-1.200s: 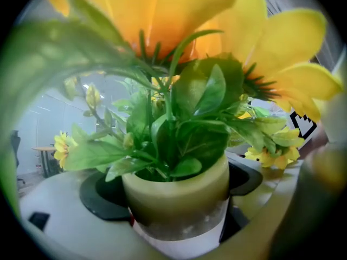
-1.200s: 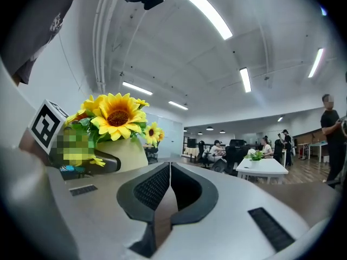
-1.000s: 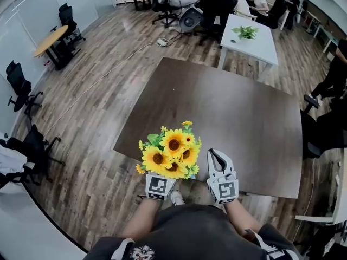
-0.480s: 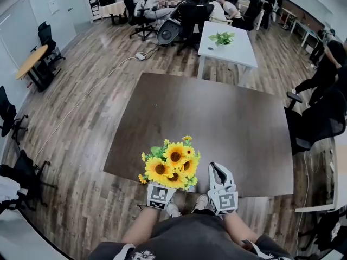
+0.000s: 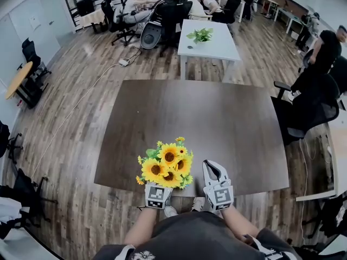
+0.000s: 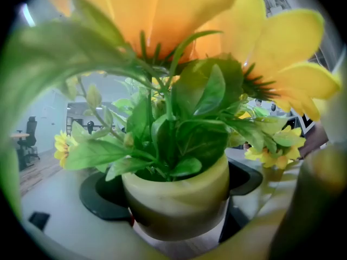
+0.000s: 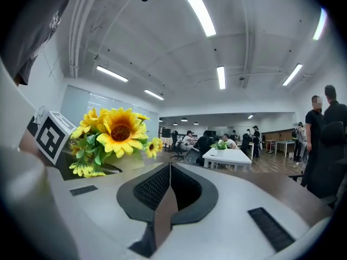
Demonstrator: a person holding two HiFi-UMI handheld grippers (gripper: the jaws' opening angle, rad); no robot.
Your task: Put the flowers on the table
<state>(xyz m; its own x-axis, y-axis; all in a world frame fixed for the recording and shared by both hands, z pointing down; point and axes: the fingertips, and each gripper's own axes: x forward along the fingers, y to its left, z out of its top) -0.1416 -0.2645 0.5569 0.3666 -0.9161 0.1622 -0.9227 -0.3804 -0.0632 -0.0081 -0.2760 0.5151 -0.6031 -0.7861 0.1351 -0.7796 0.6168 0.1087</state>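
Sunflowers (image 5: 164,167), pot (image 6: 179,199) clamped in the left hand-held gripper (image 5: 158,193), hang over the tabletop (image 5: 217,123) at its 6 o'clock edge; right hand-held gripper (image 5: 210,168) is clenched, empty. Carry toward 12 o'clock, lower upright, then release.

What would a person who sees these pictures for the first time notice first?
The bright yellow sunflowers stand out most: their pale pot sits between the jaws of the left gripper, at the near edge of the dark table. Beside them the right gripper is shut and empty. Farther back, a white table carries a small green plant.
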